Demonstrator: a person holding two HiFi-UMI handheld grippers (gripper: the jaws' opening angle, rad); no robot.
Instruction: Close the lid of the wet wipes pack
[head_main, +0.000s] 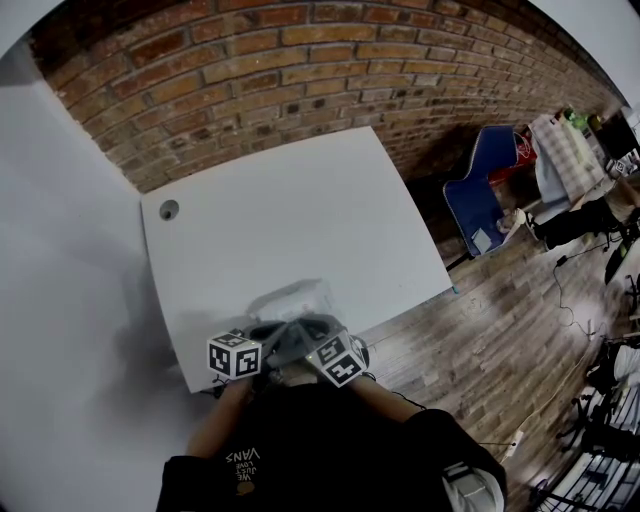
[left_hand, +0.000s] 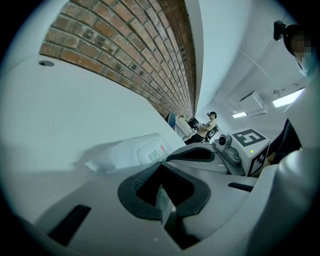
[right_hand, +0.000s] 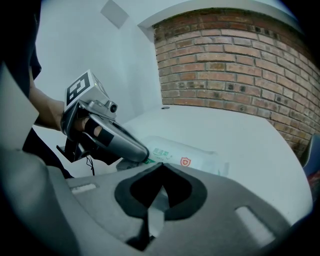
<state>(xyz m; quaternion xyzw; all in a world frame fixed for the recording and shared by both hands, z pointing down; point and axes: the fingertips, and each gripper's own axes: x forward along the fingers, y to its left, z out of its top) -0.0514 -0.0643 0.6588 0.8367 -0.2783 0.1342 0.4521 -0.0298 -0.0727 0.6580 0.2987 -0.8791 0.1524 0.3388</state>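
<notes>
The white wet wipes pack (head_main: 297, 299) lies flat near the table's front edge, and its green and red print shows in both gripper views (left_hand: 134, 153) (right_hand: 186, 158). My left gripper (head_main: 277, 338) and right gripper (head_main: 301, 338) meet at the pack's near end, their tips almost together. In the left gripper view the jaws (left_hand: 160, 163) are shut, tip to tip, with the right gripper's grey finger (left_hand: 196, 154) just beside them. In the right gripper view the jaws (right_hand: 161, 164) also look shut, and the left gripper's finger (right_hand: 125, 144) lies over the pack's near end. The lid itself is hidden.
The white table (head_main: 300, 215) has a round cable hole (head_main: 169, 210) at its far left corner. A brick wall (head_main: 300, 70) runs behind it. Wooden floor, a blue chair (head_main: 480, 195) and a seated person (head_main: 570, 215) lie off to the right.
</notes>
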